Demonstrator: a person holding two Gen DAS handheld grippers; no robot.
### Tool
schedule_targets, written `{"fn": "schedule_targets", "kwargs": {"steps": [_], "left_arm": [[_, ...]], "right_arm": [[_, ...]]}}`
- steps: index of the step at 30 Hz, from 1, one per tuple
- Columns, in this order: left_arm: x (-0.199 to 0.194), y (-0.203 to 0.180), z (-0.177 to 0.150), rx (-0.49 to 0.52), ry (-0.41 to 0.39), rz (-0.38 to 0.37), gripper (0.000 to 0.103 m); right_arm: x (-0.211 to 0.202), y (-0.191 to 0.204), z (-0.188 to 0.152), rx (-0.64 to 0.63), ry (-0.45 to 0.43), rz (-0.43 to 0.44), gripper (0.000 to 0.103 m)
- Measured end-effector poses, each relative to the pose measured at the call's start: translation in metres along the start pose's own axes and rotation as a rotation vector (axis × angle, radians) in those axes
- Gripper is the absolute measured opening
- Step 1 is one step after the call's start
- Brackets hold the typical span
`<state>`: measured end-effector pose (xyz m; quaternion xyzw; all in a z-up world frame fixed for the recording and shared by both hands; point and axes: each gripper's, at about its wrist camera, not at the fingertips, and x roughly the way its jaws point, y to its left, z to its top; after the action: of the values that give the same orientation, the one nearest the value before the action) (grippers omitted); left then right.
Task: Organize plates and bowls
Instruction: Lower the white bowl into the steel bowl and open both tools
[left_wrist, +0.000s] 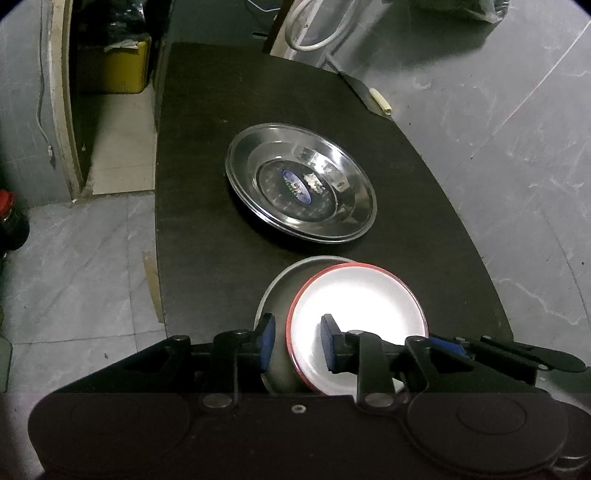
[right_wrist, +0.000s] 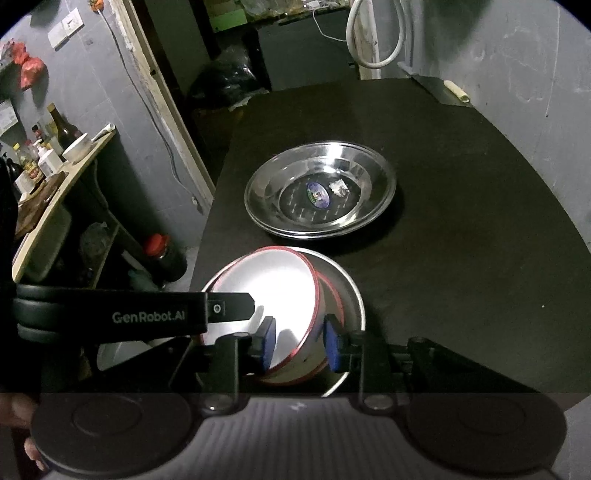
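A white bowl with a red rim (left_wrist: 354, 317) (right_wrist: 280, 295) sits tilted inside a steel bowl (left_wrist: 275, 295) (right_wrist: 351, 295) near the front of the dark table. My left gripper (left_wrist: 297, 341) is open, its fingers on either side of the white bowl's left rim. My right gripper (right_wrist: 300, 341) is open, its fingers straddling the white bowl's right rim. The other gripper's body shows at the left in the right wrist view. Stacked steel plates (left_wrist: 301, 188) (right_wrist: 319, 192) lie farther back, with a sticker in the middle.
The dark table (left_wrist: 207, 155) (right_wrist: 461, 192) runs along a grey wall on the right. A cleaver (left_wrist: 364, 94) (right_wrist: 441, 90) lies at the far right. A red-capped bottle (right_wrist: 162, 254) and a shelf with bottles (right_wrist: 44, 166) stand on the left.
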<state>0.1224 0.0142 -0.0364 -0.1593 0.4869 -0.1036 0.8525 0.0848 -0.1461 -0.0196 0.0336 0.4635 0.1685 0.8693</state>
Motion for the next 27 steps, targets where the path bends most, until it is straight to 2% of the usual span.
{"fn": "schedule_targets", "kwargs": {"steps": [3,9,13,15,17,20,22,25,27], "left_arm": [[-0.003,-0.001,-0.001,0.005,-0.014,0.001,0.034],[-0.009,-0.003,-0.003,0.008,-0.03,0.002,0.035],[-0.017,-0.004,-0.005,0.014,-0.056,0.003,0.039],[-0.023,-0.004,-0.006,0.014,-0.075,0.004,0.049],[-0.033,-0.005,-0.009,0.033,-0.121,0.051,0.078],[-0.049,-0.007,-0.013,0.076,-0.198,0.093,0.093],[-0.057,-0.006,-0.014,0.079,-0.226,0.107,0.101],[-0.065,-0.002,-0.016,0.047,-0.244,0.128,0.102],[-0.066,0.0,-0.017,0.037,-0.243,0.151,0.102]], "right_arm": [[-0.005,-0.001,0.0,-0.012,-0.016,-0.015,0.039],[-0.013,-0.01,-0.003,0.004,-0.037,-0.002,0.04],[-0.015,-0.014,-0.005,0.013,-0.045,0.006,0.044],[-0.019,-0.016,-0.006,0.022,-0.059,0.007,0.051],[-0.024,-0.018,-0.006,0.032,-0.075,0.006,0.067],[-0.033,-0.021,-0.005,0.05,-0.095,-0.002,0.086],[-0.038,-0.022,-0.004,0.069,-0.095,-0.02,0.094],[-0.044,-0.025,-0.001,0.111,-0.069,-0.05,0.103],[-0.047,-0.028,0.001,0.144,-0.055,-0.067,0.103]]}}
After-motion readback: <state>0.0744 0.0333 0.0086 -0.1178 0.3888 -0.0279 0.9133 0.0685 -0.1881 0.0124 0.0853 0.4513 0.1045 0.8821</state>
